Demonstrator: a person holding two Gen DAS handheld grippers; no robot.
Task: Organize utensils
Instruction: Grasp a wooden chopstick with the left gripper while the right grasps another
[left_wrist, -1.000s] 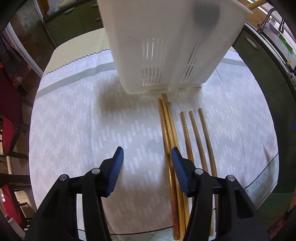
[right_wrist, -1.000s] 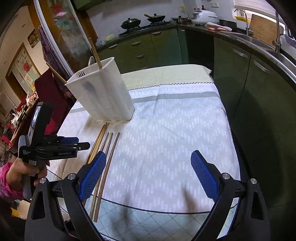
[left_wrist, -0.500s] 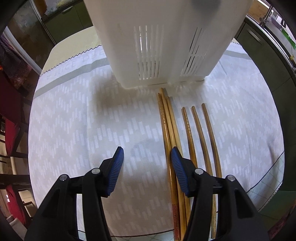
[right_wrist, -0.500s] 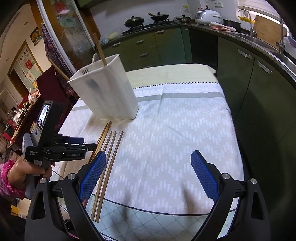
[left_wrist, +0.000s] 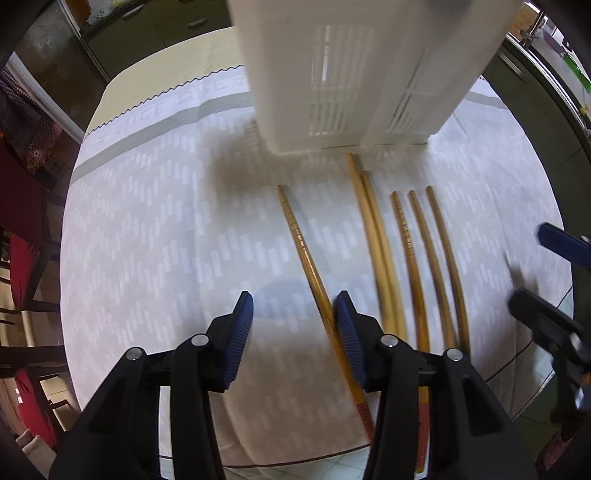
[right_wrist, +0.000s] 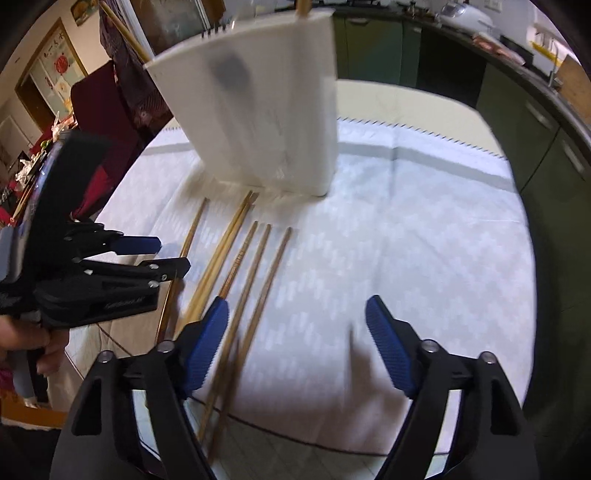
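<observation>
Six wooden chopsticks (left_wrist: 376, 236) lie on one white tablecloth (left_wrist: 155, 229): one (left_wrist: 301, 243) apart at the left, two touching in the middle, three (left_wrist: 439, 251) side by side at the right. One white utensil holder (left_wrist: 354, 74) stands at the far end, with two sticks (right_wrist: 303, 6) rising from its top. Two grippers appear, one (left_wrist: 293, 334) near, one (right_wrist: 295, 343) at the right.

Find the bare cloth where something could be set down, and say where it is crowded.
Free: the cloth right of the chopsticks and holder, out to the table's right edge; also left of the lone chopstick. Crowded: the strip in front of the holder, where chopsticks lie side by side.
</observation>
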